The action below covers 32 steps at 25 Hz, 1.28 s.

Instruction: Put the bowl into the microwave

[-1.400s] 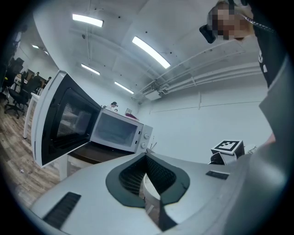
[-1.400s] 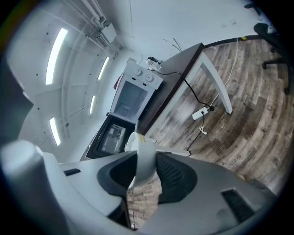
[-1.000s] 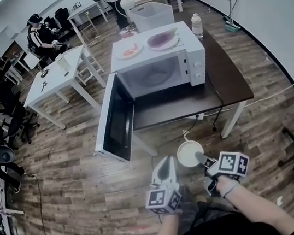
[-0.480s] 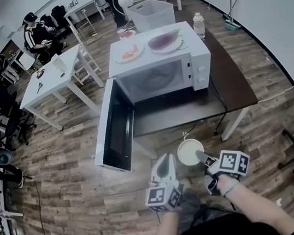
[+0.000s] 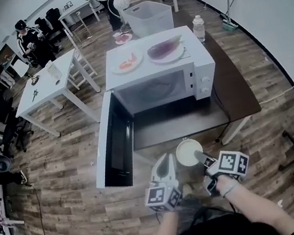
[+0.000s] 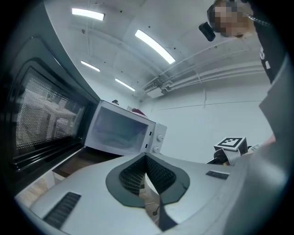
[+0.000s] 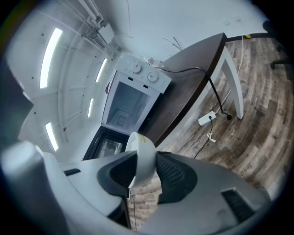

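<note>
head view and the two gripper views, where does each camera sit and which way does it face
Head view: on the person's head, looking steeply down at the microwave and its open door; both forearms, left tongs and right tongs show.
Left gripper view: on the left tongs, looking past their closed jaws at the microwave; the person's upper body shows.
Right gripper view: on the right tongs, looking along jaws clamping the bowl.
Shared: all three see the microwave.
</note>
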Motion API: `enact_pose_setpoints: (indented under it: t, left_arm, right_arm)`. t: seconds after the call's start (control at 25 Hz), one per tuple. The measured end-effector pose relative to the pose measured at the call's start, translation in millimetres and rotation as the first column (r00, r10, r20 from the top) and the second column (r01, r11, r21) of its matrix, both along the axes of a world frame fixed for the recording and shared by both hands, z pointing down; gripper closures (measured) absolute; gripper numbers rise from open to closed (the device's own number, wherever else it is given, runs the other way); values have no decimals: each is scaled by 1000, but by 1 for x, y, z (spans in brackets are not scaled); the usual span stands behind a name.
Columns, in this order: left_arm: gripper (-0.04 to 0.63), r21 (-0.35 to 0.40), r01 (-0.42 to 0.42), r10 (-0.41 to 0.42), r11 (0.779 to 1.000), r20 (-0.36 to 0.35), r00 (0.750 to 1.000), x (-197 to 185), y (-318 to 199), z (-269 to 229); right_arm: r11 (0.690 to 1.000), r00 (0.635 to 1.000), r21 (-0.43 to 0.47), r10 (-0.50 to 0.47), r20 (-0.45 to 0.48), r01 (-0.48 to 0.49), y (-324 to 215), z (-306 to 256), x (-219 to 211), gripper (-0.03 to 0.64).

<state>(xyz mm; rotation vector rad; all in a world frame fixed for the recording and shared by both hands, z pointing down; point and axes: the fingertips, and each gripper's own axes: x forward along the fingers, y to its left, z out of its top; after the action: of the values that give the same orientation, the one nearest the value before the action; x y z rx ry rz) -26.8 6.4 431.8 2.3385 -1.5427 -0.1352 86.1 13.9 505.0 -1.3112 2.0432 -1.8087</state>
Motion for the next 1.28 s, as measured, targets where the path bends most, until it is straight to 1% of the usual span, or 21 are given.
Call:
enact_pose_setpoints:
  t: [0.28, 0.6, 0.84, 1.04, 1.28]
  left_arm:
    - [594, -6, -19, 19, 1000, -2, 1000, -7, -39, 2]
    - [594, -12, -41, 41, 999, -6, 999, -20, -77, 10]
    - [594, -4, -48, 47, 999, -31, 998, -33, -91, 11]
    - [594, 5, -58, 58, 998, -29, 998, -35, -100, 13]
    - [594, -8, -30, 30, 1000, -36, 999, -42, -107, 23]
  right_arm:
    - [1000, 1000, -14, 19, -3, -19, -31, 5, -6, 488]
    - [999, 999, -9, 42, -3, -42, -65, 10, -17, 488]
    - [998, 998, -12, 67, 16, -66, -78, 14, -27, 488]
    - [998, 997, -4, 66, 27, -66, -88, 10, -32, 489]
    - [998, 998, -11, 63, 27, -63, -104, 16, -36, 488]
